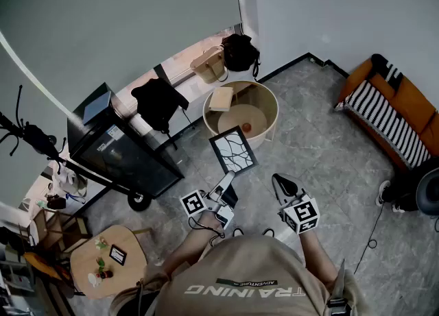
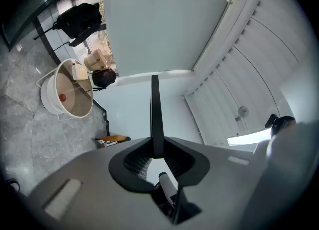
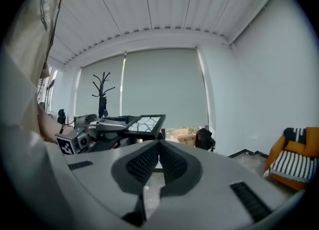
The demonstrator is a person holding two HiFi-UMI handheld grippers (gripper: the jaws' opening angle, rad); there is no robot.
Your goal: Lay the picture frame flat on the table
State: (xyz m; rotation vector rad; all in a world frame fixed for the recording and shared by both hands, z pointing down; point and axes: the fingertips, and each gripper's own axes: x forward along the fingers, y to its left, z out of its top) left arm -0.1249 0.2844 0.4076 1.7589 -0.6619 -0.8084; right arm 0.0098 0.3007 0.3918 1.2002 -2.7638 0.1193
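The picture frame, black-edged with a white crackle pattern, is held up in the air over the grey floor, in front of the person. My left gripper is shut on its near edge. In the left gripper view the frame shows edge-on as a thin dark bar rising from between the pads of the left gripper. My right gripper hangs to the right of the frame, apart from it, shut with nothing in it. From the right gripper view the frame lies nearly level, to the left.
A round white-rimmed table beyond the frame carries a small box and a red object. A black cabinet stands left, a low wooden table with small items lower left, an orange striped sofa right. Bags lean by the wall.
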